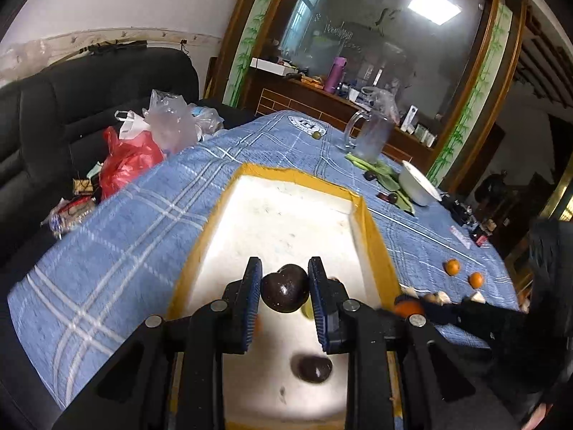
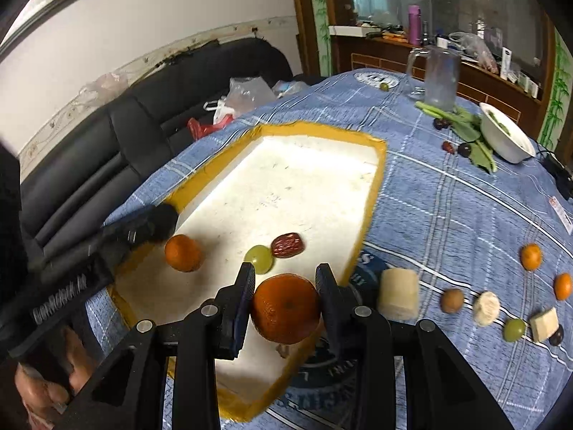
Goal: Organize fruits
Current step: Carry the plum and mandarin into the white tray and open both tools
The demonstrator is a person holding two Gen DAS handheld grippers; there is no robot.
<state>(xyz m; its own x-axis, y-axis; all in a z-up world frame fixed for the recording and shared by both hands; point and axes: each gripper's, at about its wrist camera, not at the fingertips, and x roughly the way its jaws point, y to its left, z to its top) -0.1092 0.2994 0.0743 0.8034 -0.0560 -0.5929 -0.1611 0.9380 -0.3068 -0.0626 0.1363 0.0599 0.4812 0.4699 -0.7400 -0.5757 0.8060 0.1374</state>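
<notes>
Orange rind, pebbled and a little shiny, filling the right gripper [image 2: 284, 292] — pads closed on the mandarin [image 2: 285, 308] at its widest girth, fruit hanging over the near corner of the yellow-rimmed tray [image 2: 372, 193]. Likely light and slightly springy, peel loose over the flesh; best taken across the middle as now, with modest squeeze, since a hard pinch could split the skin and a grip near the top or bottom could let it roll out. Dark, glossy, heart-shaped fruit [image 1: 284, 288] — perhaps a plum — clamped between the blue-faced pads of the left gripper [image 1: 284, 279], jaws narrow, held above the white floor of the tray [image 1: 374, 236]. Smooth skin, so probably slippery and easy to bruise; held at the flanks below the cleft, which looks sound. Both grippers pitched downward toward the tray interior, the left one seen from the right wrist view reaching in across the tray's left rim, a hand [image 2: 46, 387] wrapped round its handle. Already resting on the tray floor: a second mandarin [image 2: 183, 253], a green grape [image 2: 258, 258], a red date [image 2: 287, 245], and another dark fruit [image 1: 311, 368] beneath the left gripper. More fruit and pale cut pieces strung along the blue checked cloth [image 2: 447, 197] to the right, not yet gathered.
</notes>
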